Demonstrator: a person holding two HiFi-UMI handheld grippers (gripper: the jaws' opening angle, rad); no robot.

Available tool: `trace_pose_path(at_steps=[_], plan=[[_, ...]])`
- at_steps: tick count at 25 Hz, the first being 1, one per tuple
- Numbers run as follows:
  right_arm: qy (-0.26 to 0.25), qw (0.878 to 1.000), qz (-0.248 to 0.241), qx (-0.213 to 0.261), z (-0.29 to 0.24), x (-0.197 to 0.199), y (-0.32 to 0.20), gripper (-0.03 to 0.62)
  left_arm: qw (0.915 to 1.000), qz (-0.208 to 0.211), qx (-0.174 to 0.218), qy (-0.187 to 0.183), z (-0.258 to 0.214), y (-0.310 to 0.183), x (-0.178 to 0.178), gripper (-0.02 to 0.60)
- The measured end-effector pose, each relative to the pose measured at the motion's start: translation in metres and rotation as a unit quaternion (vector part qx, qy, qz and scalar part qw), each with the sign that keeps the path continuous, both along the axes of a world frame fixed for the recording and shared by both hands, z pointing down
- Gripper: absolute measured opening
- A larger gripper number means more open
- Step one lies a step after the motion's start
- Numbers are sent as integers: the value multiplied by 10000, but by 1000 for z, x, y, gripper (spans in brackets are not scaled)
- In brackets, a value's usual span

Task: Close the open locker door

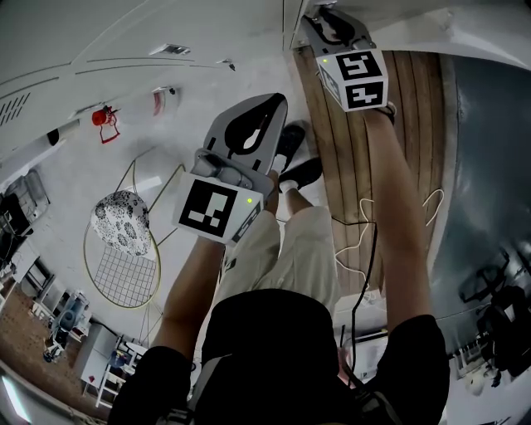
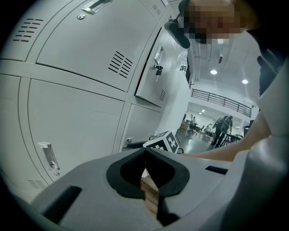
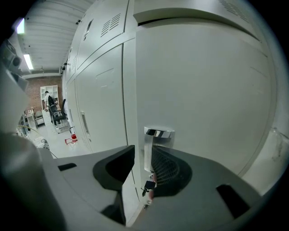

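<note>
The grey locker door [image 3: 203,90] fills the right gripper view, with a chrome handle [image 3: 156,146] and a hanging key [image 3: 149,185] near its edge. My right gripper [image 3: 144,169] straddles that edge, one jaw on each side, closed on the door at the handle. In the head view the right gripper [image 1: 319,17] meets the door [image 1: 398,25] at the top. My left gripper [image 1: 278,100] hangs lower and apart from the lockers, shut with nothing in it. The left gripper [image 2: 145,152] looks along the locker row, where a door [image 2: 153,67] stands ajar higher up.
Closed lockers [image 2: 76,113] line the wall at the left. On the floor below are a red object [image 1: 104,120], a round wire frame with a patterned cushion [image 1: 123,220], a loose cable [image 1: 361,224] and the person's feet [image 1: 294,162]. People stand far off [image 2: 221,128].
</note>
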State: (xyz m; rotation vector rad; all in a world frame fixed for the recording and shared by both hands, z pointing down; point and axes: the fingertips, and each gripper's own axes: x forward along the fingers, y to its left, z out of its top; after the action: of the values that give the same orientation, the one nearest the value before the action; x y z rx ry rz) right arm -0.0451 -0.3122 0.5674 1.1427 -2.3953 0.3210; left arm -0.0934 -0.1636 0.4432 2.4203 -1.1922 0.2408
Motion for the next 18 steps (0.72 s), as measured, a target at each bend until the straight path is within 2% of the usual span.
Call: trace_pose_path(at_steps=[18], plan=[[-85, 9999, 140, 38, 1, -6, -9, 123, 9999, -15, -113, -16, 4, 0, -3, 17]])
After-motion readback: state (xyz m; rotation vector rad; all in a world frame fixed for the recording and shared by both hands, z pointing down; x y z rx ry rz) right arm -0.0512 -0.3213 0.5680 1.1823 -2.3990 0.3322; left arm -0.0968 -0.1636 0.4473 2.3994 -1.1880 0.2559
